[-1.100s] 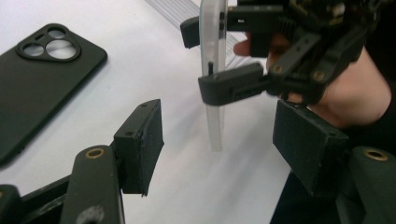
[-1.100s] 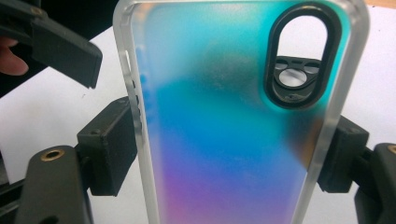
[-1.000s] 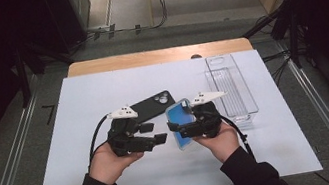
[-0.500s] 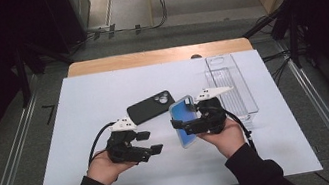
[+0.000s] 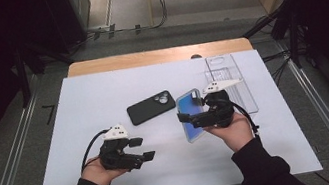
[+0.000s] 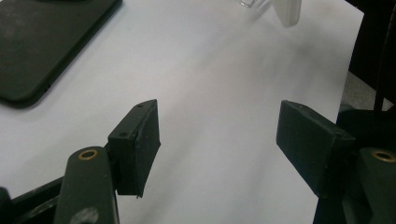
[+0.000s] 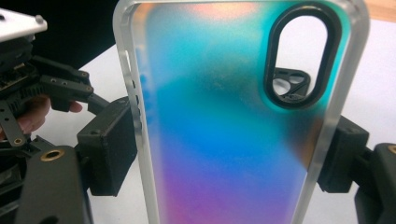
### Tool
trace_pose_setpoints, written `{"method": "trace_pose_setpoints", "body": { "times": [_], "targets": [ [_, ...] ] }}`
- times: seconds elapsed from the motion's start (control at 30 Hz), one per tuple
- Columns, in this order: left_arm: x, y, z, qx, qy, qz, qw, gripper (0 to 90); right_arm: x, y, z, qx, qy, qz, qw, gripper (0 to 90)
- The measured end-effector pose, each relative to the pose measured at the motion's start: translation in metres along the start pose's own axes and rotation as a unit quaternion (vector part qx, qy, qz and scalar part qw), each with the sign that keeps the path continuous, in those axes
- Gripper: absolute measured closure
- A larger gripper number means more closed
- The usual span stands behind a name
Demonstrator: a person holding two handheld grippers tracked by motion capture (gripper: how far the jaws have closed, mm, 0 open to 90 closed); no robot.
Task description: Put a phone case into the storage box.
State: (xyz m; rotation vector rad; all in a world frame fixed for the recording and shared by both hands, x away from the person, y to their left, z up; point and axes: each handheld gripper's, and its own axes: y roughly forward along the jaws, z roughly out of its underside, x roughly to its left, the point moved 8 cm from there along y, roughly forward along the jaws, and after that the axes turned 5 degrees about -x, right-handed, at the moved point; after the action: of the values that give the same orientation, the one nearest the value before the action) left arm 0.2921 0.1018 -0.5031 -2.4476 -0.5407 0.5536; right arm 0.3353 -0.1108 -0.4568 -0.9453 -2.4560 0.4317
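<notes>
Near the front of the surface (image 5: 78, 102), the left claw (image 5: 144, 148) has drawn back empty and spread, leaving the iridescent phone case (image 7: 224, 121) pinched solely by the right claw (image 5: 189, 118).

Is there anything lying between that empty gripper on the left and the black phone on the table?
Nothing visible does. The left gripper, jaws open and empty, hovers over bare white table; the black phone lies ahead of it. The iridescent phone case sits off to the side, clamped in the right gripper.

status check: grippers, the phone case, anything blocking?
Right gripper shut on iridescent phone case, jaws across its long edges. Left gripper open, nothing between jaws, over white table. Black phone lies flat. Nothing blocking.
</notes>
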Motion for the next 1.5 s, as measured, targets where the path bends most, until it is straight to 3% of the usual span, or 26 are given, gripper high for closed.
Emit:
{"method": "trace_pose_setpoints", "body": {
  "times": [0.5,0.87,1.5],
  "targets": [
    [0.002,-0.009,0.008,-0.006,-0.020,-0.012,0.9997,30.5,-0.019,-0.030,-0.025,-0.026,0.008,0.013,0.9995,19.0],
    [0.005,-0.016,0.012,-0.011,-0.034,-0.022,0.9991,30.5,-0.038,-0.049,-0.041,-0.047,0.012,0.041,0.9980,19.0],
    [0.008,-0.024,0.016,-0.016,-0.041,-0.035,0.9984,30.7,-0.084,-0.076,-0.057,-0.080,0.029,0.108,0.9905,19.0]
  ]
}}
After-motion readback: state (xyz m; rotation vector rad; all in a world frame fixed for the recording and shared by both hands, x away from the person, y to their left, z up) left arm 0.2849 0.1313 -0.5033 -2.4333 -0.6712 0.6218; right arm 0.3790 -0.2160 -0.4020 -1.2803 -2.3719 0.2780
